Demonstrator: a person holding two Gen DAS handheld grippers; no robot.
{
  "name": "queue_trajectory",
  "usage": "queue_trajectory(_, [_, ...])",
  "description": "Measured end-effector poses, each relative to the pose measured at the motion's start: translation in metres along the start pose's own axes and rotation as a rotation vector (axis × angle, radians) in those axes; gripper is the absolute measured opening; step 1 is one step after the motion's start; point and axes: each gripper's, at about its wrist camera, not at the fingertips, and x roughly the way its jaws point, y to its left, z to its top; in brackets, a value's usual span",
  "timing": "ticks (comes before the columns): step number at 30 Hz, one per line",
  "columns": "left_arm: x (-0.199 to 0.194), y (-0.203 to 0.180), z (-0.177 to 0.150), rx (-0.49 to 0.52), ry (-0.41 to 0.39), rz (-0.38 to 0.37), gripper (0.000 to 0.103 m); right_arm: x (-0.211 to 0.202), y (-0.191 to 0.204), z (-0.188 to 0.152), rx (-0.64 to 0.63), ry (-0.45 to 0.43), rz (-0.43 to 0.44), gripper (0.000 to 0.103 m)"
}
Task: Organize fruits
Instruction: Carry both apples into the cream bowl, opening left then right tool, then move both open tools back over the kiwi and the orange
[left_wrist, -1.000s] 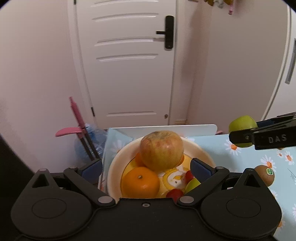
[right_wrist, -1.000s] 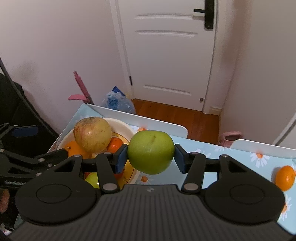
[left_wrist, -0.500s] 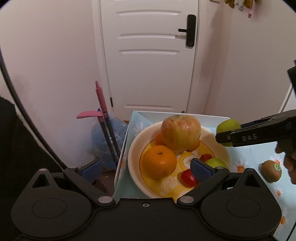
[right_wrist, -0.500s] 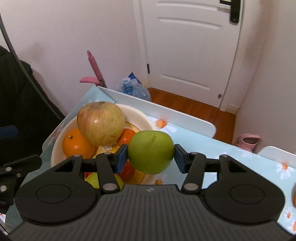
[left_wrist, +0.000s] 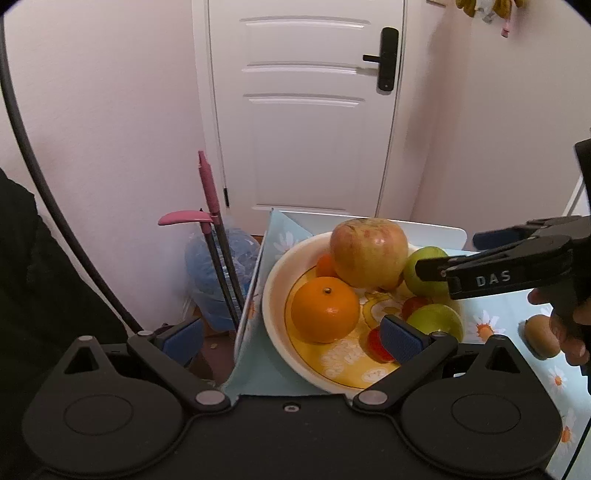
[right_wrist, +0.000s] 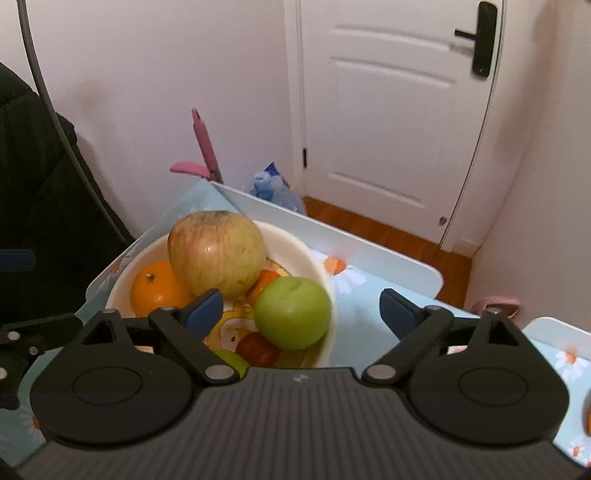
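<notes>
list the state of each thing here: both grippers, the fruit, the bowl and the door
right gripper: open, empty
left gripper: open, empty
small round green apple: released, lying in the bowl by its rim
large red-yellow apple: piled on the other fruit
round orange: in the bowl
cream ceramic bowl: holding fruit
brown kiwi: out on the tablecloth
white panelled door: closed

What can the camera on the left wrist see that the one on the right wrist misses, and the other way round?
Only the left wrist view shows the kiwi on the tablecloth and the right hand-held gripper from the side. Only the right wrist view shows the wooden floor and that gripper's open fingers. Both show the bowl, the big apple, the orange, the green apple and the door.
</notes>
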Motion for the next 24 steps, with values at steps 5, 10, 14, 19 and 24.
queue_trajectory(5, [-0.003,-0.005,0.003,0.012,-0.009,-0.024,0.103,-0.014,-0.004,-0.003,0.030,-0.001,-0.020,0.103])
queue_trajectory(10, [-0.008,-0.014,0.008,0.049,-0.023,-0.028,0.103,-0.034,-0.005,-0.006,0.053,-0.013,-0.047,0.103])
queue_trajectory(14, [-0.014,-0.020,0.014,0.080,-0.037,-0.034,0.103,-0.053,-0.006,-0.008,0.086,-0.020,-0.070,0.103])
queue_trajectory(19, [-0.026,-0.025,0.020,0.115,-0.062,-0.062,0.103,-0.080,-0.008,-0.013,0.140,-0.040,-0.111,0.103])
queue_trajectory(24, [-0.036,-0.033,0.024,0.143,-0.078,-0.110,0.103,-0.109,-0.017,-0.019,0.182,-0.060,-0.162,0.103])
